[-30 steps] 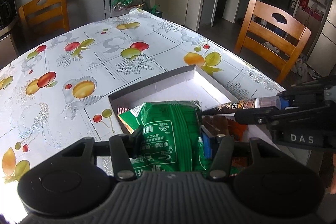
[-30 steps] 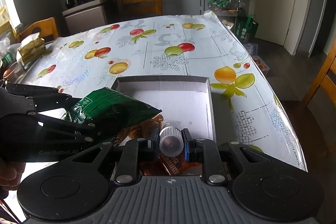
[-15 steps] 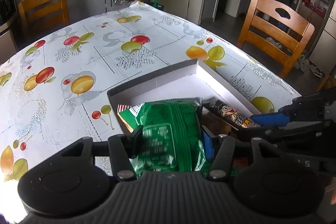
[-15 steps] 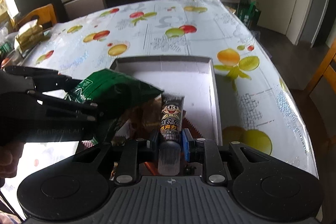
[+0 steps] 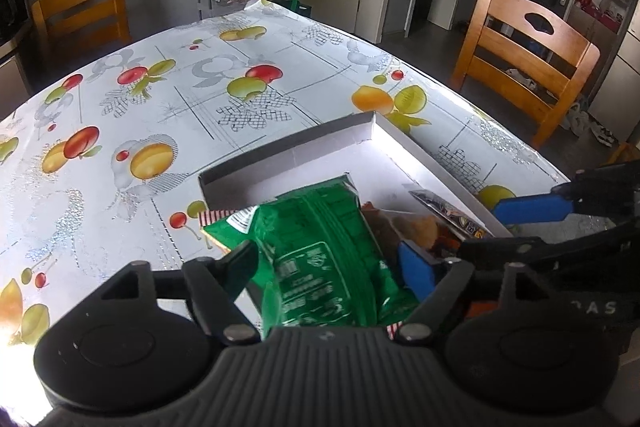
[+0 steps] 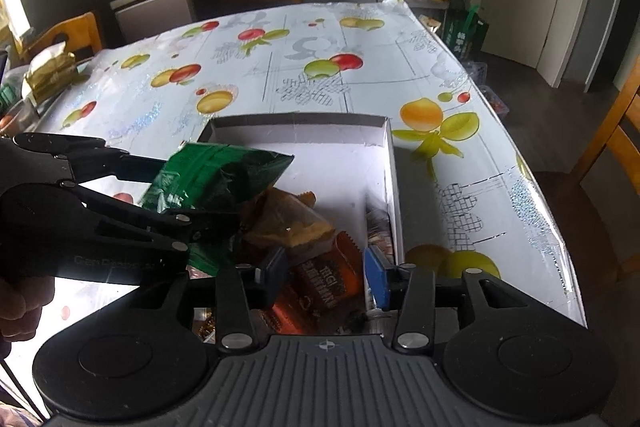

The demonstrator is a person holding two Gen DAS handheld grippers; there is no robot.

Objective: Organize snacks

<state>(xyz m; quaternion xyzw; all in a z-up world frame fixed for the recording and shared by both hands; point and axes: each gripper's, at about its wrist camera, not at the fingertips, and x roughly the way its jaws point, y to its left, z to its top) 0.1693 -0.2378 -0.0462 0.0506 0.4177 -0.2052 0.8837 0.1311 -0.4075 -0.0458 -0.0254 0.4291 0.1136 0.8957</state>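
The green snack bag [image 5: 324, 251] is lying between the fingers of the left hand-held gripper [image 5: 328, 263], tilted over the near end of the shallow white box [image 5: 372, 131] on the fruit-patterned worktop [image 5: 160, 99]. The left jaws have just been opening; they are standing spread, and a gap is showing between the bag and both pads, so the bag appears to be slipping free rather than being pinched. The right hand-held gripper [image 6: 326, 273] has also just been opening and is hanging spread with nothing between its fingers, above the orange-brown wrappers [image 6: 320, 287]; the dark cartoon-printed stick pack [image 6: 380, 231] is lying against the box's right wall.

The bag is looking puffy, light and crinkly, its film probably slick, and its contents likely to crush. A hold across a sealed end seam, or a soft pinch across the middle, would probably be serving best.
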